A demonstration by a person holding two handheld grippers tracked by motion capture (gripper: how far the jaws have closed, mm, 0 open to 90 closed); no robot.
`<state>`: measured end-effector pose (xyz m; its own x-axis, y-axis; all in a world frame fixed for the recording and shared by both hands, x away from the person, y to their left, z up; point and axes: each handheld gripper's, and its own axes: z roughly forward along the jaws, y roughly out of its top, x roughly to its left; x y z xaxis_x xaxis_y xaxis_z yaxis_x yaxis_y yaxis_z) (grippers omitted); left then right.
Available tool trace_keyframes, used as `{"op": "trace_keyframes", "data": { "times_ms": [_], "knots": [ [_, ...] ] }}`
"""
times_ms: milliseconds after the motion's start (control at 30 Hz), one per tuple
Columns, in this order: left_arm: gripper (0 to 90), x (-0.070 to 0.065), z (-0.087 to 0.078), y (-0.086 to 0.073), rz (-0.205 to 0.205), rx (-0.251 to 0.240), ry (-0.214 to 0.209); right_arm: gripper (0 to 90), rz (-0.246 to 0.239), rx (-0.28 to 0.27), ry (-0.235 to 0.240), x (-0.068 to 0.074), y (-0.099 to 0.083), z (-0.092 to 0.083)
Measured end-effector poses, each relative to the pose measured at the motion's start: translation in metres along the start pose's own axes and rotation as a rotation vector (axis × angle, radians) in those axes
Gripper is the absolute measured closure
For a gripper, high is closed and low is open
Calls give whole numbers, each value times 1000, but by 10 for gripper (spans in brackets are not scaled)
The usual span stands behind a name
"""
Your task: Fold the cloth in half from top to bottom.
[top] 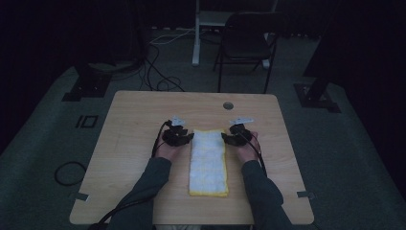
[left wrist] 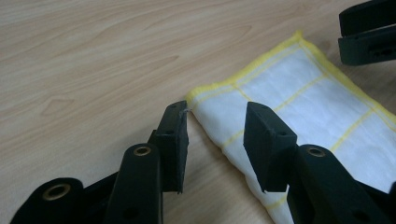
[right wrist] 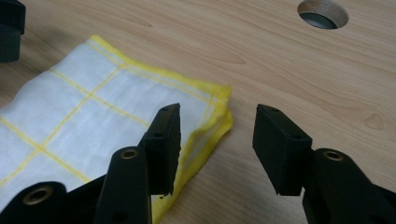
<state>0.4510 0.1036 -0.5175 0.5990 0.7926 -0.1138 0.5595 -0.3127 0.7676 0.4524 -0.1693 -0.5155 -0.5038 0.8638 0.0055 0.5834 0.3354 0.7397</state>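
Note:
A folded white cloth (top: 208, 162) with yellow edging and a yellow grid lies lengthwise on the wooden table (top: 139, 115). My left gripper (top: 181, 137) stands open at the cloth's far left corner (left wrist: 198, 95); one jaw is over the cloth, the other over bare wood, and the pads press on nothing. My right gripper (top: 233, 137) stands open at the far right corner (right wrist: 222, 100), which lies between its jaws untouched. The left gripper view shows the right gripper (left wrist: 369, 32) at its top right, and the left gripper (right wrist: 10, 28) sits at the top left of the right gripper view.
A round cable hole (top: 228, 105) (right wrist: 323, 11) is set in the table beyond the cloth. A black chair (top: 246, 40) and a white desk leg (top: 196, 33) stand behind the table. Cables (top: 158, 72) lie on the floor.

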Motion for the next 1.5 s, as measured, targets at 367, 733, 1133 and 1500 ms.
{"op": "trace_keyframes", "data": {
  "times_ms": [367,733,1133,1500],
  "knots": [
    [595,4,8,5,-29,2,5,529,47,9,-6,-4,4,11],
    [581,7,22,2,-56,36,20,507,95,54,-15,-3,6,31],
    [545,4,36,-2,-62,30,37,459,118,75,-4,-7,5,35],
    [540,-1,43,5,-70,54,-38,617,62,82,-4,4,5,34]
  ]
}}
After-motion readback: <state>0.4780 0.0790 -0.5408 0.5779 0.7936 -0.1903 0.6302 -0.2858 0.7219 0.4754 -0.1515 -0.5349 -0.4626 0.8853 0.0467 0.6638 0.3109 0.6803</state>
